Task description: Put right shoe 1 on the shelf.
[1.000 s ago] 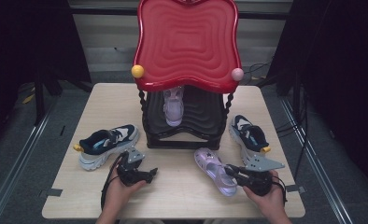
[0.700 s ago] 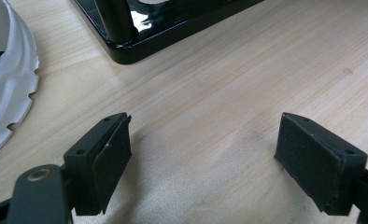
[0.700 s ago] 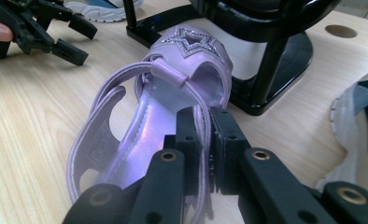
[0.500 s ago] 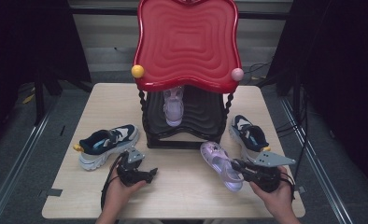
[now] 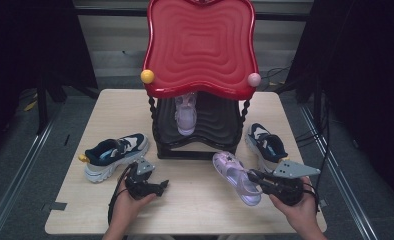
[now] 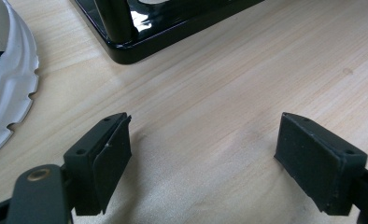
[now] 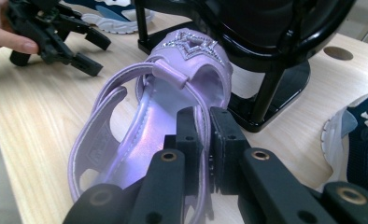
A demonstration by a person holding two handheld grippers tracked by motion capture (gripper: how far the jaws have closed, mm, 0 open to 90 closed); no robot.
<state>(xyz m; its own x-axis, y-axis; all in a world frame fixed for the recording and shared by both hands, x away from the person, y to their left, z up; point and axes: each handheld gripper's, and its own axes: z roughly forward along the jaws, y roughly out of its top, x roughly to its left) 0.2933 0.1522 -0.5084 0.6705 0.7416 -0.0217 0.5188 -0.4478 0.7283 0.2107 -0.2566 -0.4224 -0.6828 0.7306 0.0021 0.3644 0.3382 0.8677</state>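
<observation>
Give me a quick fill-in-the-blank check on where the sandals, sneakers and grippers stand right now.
1. The right gripper is shut on the side strap of the ____ sandal.
2. The left gripper hovers over bare table with its jaws ____.
3. The matching sandal stands on the black rack under the ____ wavy top.
4. One sneaker lies on each side of the rack, so the table carries ____ sneakers.

Missing words: purple; open; red; two

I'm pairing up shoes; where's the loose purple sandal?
In the high view, the purple sandal is front right, before the black rack, clamped by the right hand-held gripper.
</observation>
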